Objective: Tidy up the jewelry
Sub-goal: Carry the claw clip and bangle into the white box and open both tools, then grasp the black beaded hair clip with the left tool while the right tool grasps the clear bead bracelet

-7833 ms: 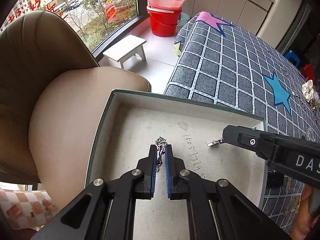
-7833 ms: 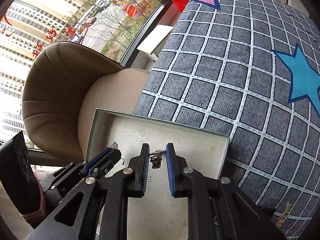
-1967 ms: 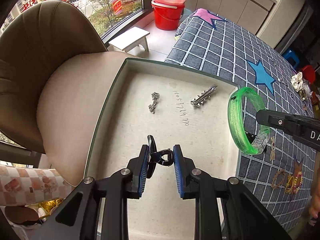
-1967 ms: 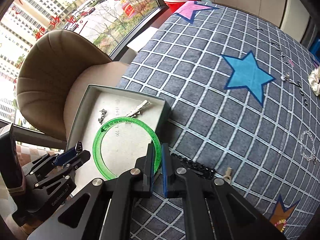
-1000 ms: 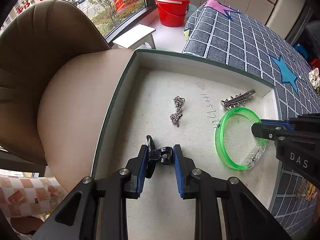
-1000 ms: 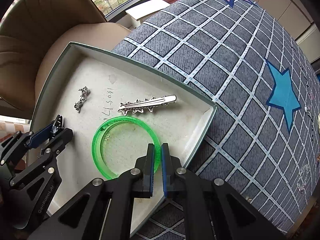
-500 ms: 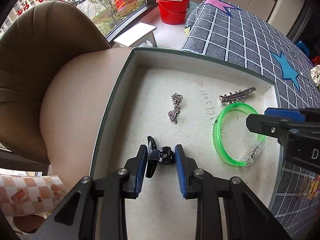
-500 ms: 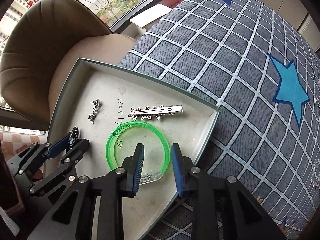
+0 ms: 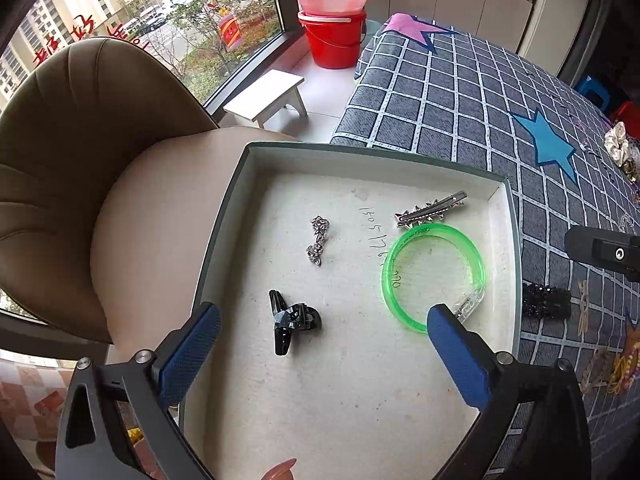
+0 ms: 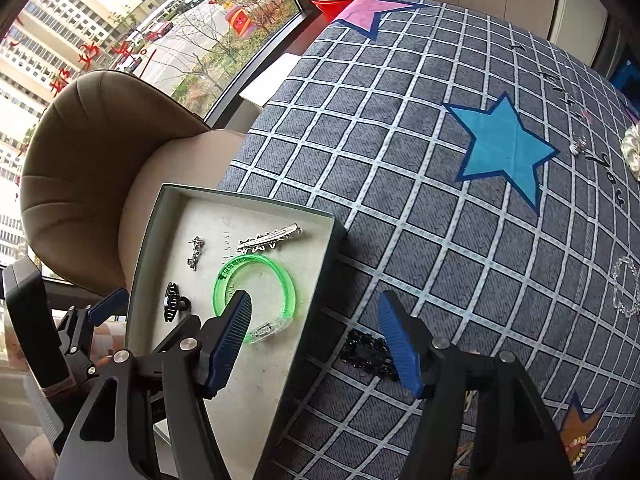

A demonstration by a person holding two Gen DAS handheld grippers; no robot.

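Both fingers [image 9: 454, 344] newly apart, jewelry released

Black hair claw [image 9: 293, 321] and green bangle [image 9: 433, 276] now released in the box [image 9: 224, 216], both grippers' fingers just opened, withdrawn.

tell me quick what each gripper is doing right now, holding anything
Left gripper: open, holding nothing, jaws just opened off the black claw clip.
Right gripper: open, holding nothing, jaws just opened off the green bangle.

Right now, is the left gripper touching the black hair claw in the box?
Apart. The left wrist view shows the black hair claw lying alone on the box floor, with bare floor between it and both blue pads of the open left gripper.
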